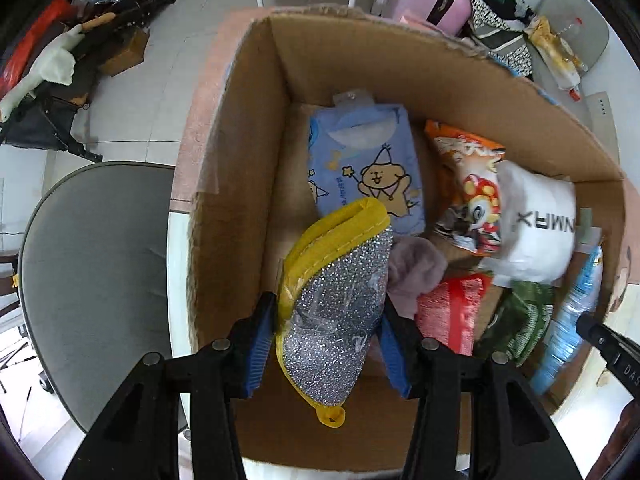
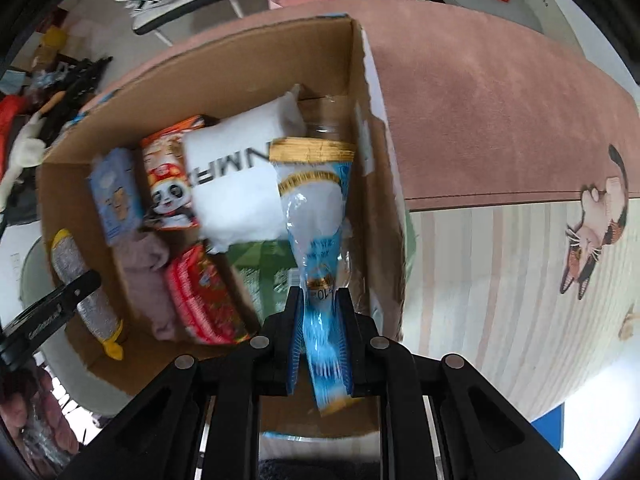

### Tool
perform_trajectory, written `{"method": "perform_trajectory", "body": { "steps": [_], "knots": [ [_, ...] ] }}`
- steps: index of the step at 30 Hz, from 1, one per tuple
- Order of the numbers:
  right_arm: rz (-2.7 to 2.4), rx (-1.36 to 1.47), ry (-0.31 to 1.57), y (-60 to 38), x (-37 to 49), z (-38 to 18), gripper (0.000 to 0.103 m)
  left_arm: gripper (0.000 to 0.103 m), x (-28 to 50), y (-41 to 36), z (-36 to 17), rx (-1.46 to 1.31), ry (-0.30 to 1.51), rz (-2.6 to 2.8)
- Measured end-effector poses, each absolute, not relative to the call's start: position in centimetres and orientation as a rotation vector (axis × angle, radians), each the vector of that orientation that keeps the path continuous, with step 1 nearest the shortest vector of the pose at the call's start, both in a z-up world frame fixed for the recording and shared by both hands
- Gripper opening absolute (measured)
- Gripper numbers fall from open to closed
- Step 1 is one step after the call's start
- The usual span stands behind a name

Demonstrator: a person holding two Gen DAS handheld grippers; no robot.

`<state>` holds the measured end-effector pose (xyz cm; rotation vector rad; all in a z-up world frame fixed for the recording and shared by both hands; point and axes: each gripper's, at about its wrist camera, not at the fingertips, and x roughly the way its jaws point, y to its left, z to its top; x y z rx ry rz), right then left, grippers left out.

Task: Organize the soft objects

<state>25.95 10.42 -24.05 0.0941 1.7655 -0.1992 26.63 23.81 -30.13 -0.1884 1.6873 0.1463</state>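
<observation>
The silver glitter scouring pad with yellow cloth edging (image 1: 336, 312) hangs over the open brown cardboard box (image 1: 256, 160), near its left wall. Its long axis runs away from the camera, the yellow hanging loop nearest the lens and the folded yellow end pointing into the box. The left hand-held gripper (image 1: 326, 344) has it between its blue pads, roughly half open, with both pads touching the pad's sides.

The long blue and white plastic packet with a gold band (image 2: 316, 220) hangs over the right side of the same box (image 2: 372, 184), its long axis pointing away from the camera, gold-banded wide end farthest. The right hand-held gripper (image 2: 320, 344) is clamped tight on its narrow near end.

Inside the box lie a pale blue bear-print packet (image 1: 360, 168), an orange snack bag (image 1: 468, 184), a white lettered pillow (image 1: 536, 220), a mauve cloth (image 1: 416, 272), a red packet (image 1: 452, 312) and a green bag (image 1: 524, 320). The box stands on a pink cloth-covered desk (image 2: 480, 100).
</observation>
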Motion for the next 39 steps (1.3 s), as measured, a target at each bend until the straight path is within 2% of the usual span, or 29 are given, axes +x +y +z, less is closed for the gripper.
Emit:
{"method": "perform_trajectory", "body": {
  "steps": [2, 3, 4, 5, 6, 7, 8, 11, 13, 19, 30, 39],
  "knots": [
    [-0.216, 0.069, 1.781, 10.2, 26.4, -25.1, 0.022, 0.048, 26.8, 23.8, -30.3, -0.190, 1.691, 0.142],
    [-0.227, 0.063, 1.781, 10.1, 26.7, -25.3, 0.030, 0.048, 27.0, 23.9, -30.2, -0.201, 1.689, 0.137],
    [-0.224, 0.068, 1.775, 10.1, 26.9, -25.2, 0.055, 0.052, 27.1, 23.9, -30.1, -0.213, 1.682, 0.125],
    [-0.206, 0.084, 1.769, 10.2, 26.9, -25.3, 0.074, 0.063, 27.2, 23.9, -29.8, -0.206, 1.673, 0.122],
    [-0.163, 0.109, 1.769, 10.7, 27.0, -25.1, 0.084, 0.070, 27.3, 23.8, -29.4, -0.192, 1.663, 0.118],
    [-0.143, 0.112, 1.771, 11.1, 27.0, -25.0, 0.095, 0.083, 27.4, 23.7, -29.3, -0.185, 1.660, 0.116],
    [-0.142, 0.087, 1.766, 11.6, 27.1, -24.8, 0.096, 0.091, 27.4, 23.6, -29.0, -0.178, 1.654, 0.115],
    [-0.150, -0.002, 1.734, 12.8, 27.1, -24.2, 0.099, 0.095, 27.2, 23.5, -28.5, -0.160, 1.646, 0.110],
    [-0.143, -0.003, 1.729, 13.2, 26.9, -24.1, 0.103, 0.095, 26.9, 23.4, -28.1, -0.155, 1.635, 0.115],
    [-0.139, -0.045, 1.657, 14.3, 25.6, -22.5, 0.103, 0.095, 25.2, 22.7, -25.9, -0.139, 1.572, 0.119],
    [-0.145, -0.074, 1.457, 15.3, 19.8, -16.9, 0.103, 0.095, 19.0, 19.9, -18.7, -0.095, 1.378, 0.115],
    [-0.110, -0.031, 1.344, 14.9, 14.3, -9.5, 0.103, 0.095, 15.2, 17.8, -12.1, -0.069, 1.245, 0.092]
  ]
}}
